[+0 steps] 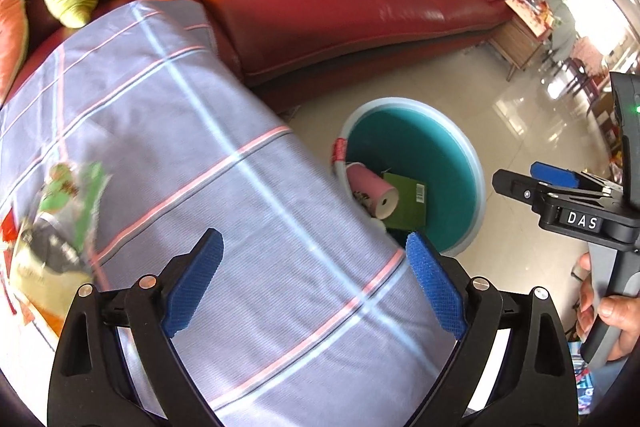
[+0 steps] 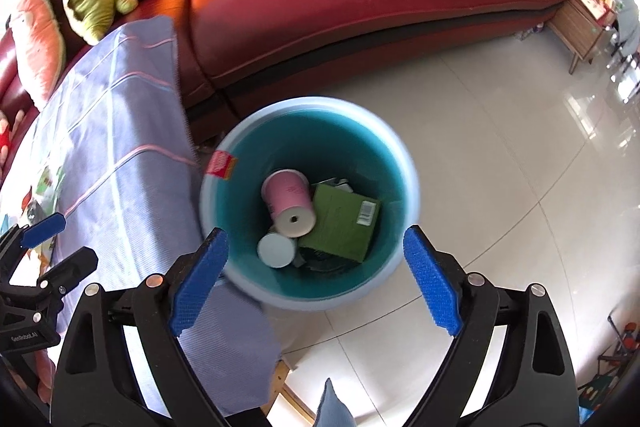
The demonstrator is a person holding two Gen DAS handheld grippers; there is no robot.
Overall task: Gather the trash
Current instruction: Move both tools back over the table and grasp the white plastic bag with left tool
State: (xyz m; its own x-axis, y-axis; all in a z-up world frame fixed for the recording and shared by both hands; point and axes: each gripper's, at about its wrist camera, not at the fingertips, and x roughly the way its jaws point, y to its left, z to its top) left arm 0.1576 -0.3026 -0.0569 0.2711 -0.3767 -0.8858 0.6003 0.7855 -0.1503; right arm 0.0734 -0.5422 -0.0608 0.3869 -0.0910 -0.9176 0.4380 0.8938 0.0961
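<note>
Both my grippers, left [image 1: 316,279] and right [image 2: 316,275], gape empty; wrapper [image 1: 60,223] lies far left, nearest left gripper.

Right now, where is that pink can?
In the right wrist view the pink can lies inside the teal bin on the floor, touching a green box, just beyond the cloth-covered table.

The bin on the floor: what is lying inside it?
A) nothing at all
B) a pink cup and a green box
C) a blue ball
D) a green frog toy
B: looking down from the right wrist, the bin holds a pink cup beside a green box.
</note>
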